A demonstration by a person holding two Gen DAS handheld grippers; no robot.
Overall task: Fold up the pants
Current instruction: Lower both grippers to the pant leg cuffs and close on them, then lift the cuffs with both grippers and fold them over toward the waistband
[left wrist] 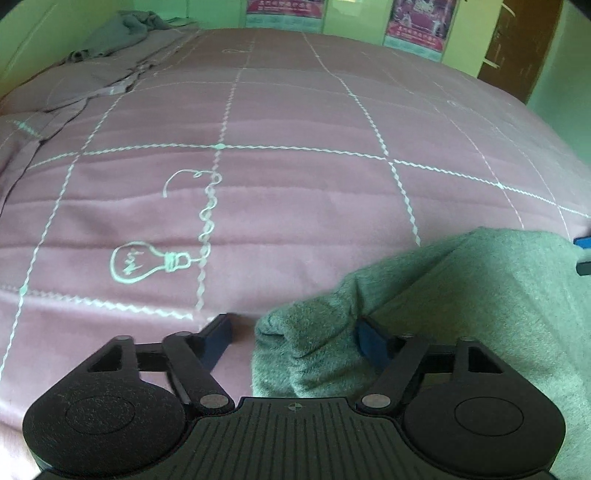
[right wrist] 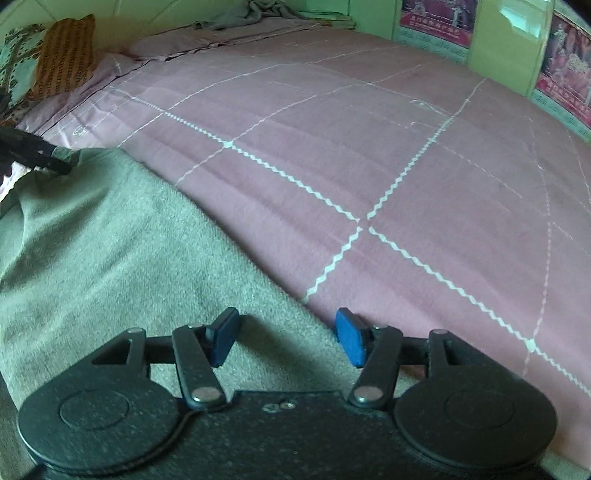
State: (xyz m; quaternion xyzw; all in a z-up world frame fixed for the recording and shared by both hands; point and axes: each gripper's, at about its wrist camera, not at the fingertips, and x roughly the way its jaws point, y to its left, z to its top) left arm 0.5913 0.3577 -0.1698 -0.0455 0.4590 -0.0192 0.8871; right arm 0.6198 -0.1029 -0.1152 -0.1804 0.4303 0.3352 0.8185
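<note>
The grey-green fleece pants (left wrist: pixel 461 306) lie on a pink quilted bed (left wrist: pixel 295 206). In the left wrist view my left gripper (left wrist: pixel 295 338) is open, with a bunched corner of the pants between its blue pads (left wrist: pixel 369 343); the pads are apart and do not pinch it. In the right wrist view the pants (right wrist: pixel 110 240) spread across the lower left. My right gripper (right wrist: pixel 286 338) is open, its fingers astride the pants' edge, holding nothing. The left gripper (right wrist: pixel 33 155) shows at the far left on the pants' far corner.
A heap of grey clothes (left wrist: pixel 122 33) lies at the far end of the bed. Patterned pillows (right wrist: pixel 55 59) sit at the far left. Green walls with posters (left wrist: pixel 417 26) and a brown door (left wrist: pixel 517 48) border the bed.
</note>
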